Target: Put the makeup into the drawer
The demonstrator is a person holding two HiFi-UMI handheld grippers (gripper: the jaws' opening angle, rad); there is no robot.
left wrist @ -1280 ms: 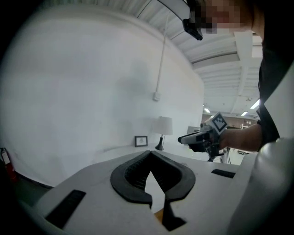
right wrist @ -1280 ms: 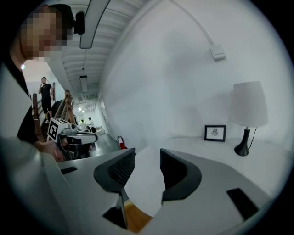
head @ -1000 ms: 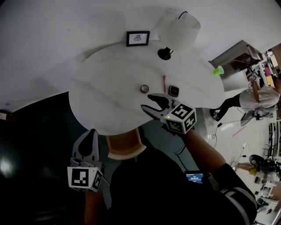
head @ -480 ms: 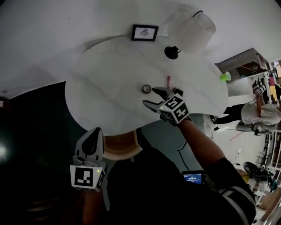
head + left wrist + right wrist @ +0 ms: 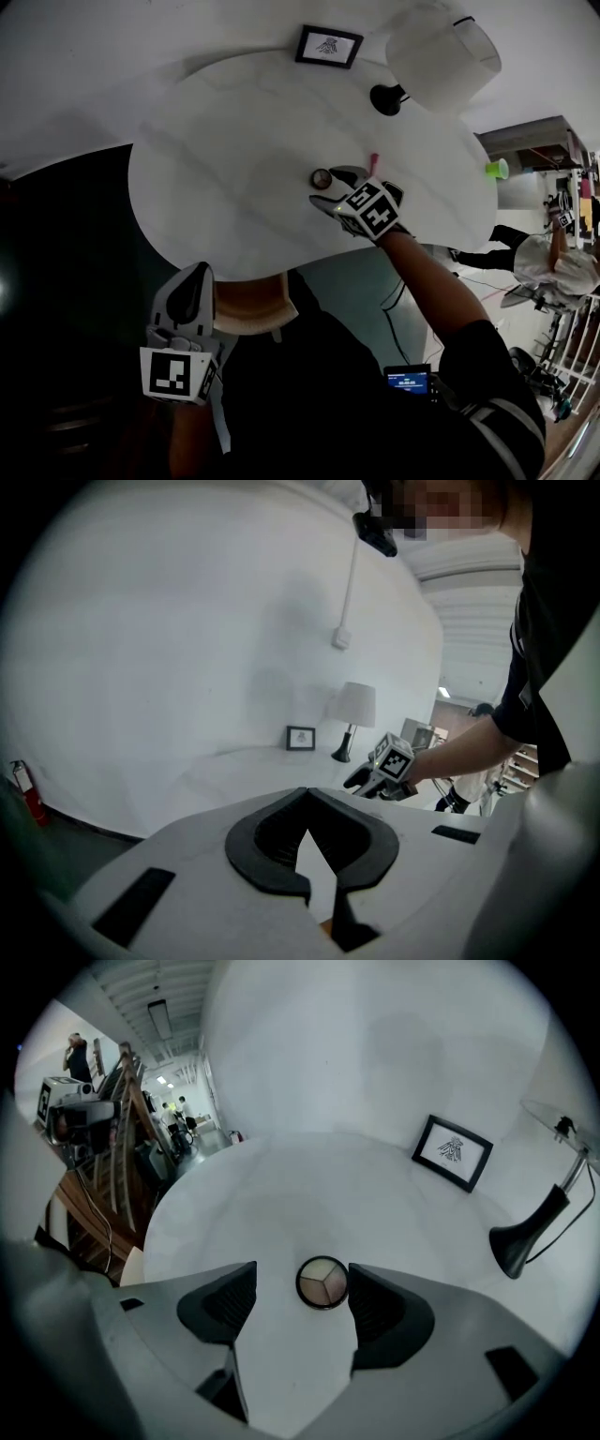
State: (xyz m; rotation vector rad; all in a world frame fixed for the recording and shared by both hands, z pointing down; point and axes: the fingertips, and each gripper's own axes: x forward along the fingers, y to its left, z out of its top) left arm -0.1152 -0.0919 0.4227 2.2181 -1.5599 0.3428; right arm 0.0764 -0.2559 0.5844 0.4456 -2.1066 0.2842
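**Tongs open over the round makeup**

Close to me, my left gripper [image 5: 194,277] hangs by the near edge of the white table [image 5: 234,169]. Its jaws are pressed together and there is nothing in them. Farther out, my right gripper [image 5: 302,1274] points down at the table top. Its jaws have just been opening and now stand wide apart. The little round makeup [image 5: 322,1282] lies flat on the table between them, nearer one pad, but no pad presses on it. A thin pink stick [image 5: 373,161] lies just past it. At the far side stand a lamp [image 5: 441,56] and a small picture frame [image 5: 328,45].
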